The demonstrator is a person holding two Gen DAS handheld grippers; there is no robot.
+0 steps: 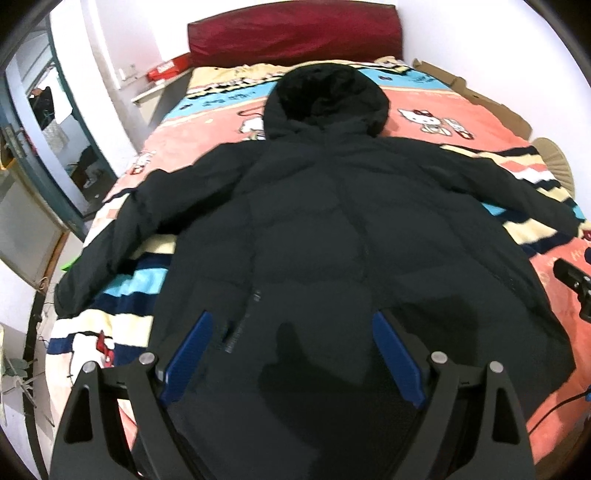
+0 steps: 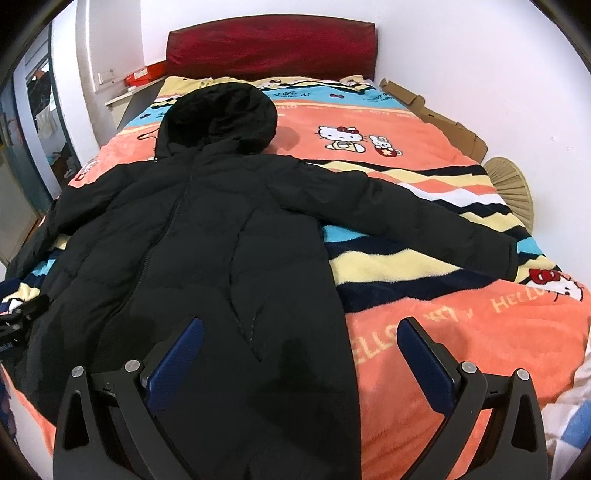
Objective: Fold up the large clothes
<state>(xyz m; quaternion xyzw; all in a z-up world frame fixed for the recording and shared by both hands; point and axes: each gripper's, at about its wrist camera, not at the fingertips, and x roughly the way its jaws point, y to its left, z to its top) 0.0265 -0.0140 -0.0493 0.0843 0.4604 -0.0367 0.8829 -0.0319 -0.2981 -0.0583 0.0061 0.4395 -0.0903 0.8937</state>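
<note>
Across the bed (image 2: 461, 332), on its orange cartoon-print fleece blanket (image 1: 461, 122), a black hooded puffer jacket (image 1: 332, 221) lies spread flat with its front zip facing up. Its long axis runs lengthwise down the bed: the hood (image 1: 325, 99) points toward the dark red headboard (image 1: 295, 35) and the hem lies at the near edge, closest to both cameras. Each sleeve stretches out sideways and slightly toward the foot, the one in the right wrist view (image 2: 406, 210) reaching over the striped band of the blanket, the other (image 1: 122, 229) draping toward the bed's opposite edge. The left gripper (image 1: 291, 332) hangs above the jacket's lower body, its jaws spread wide with nothing between them; both blue pads (image 1: 192, 362) show against the black fabric, and the zip runs up just inside the left-hand pad. The right gripper (image 2: 301, 339) also has its jaws wide and empty; it straddles the jacket's side edge, so one blue pad (image 2: 177, 362) shows over the black fabric while the other shows over bare orange blanket. Whether either gripper touches the cloth cannot be told. Flattened brown cardboard (image 2: 436, 114) lies along the wall side of the bed, and a red box (image 1: 166, 70) sits on a pale bedside stand near the headboard.
</note>
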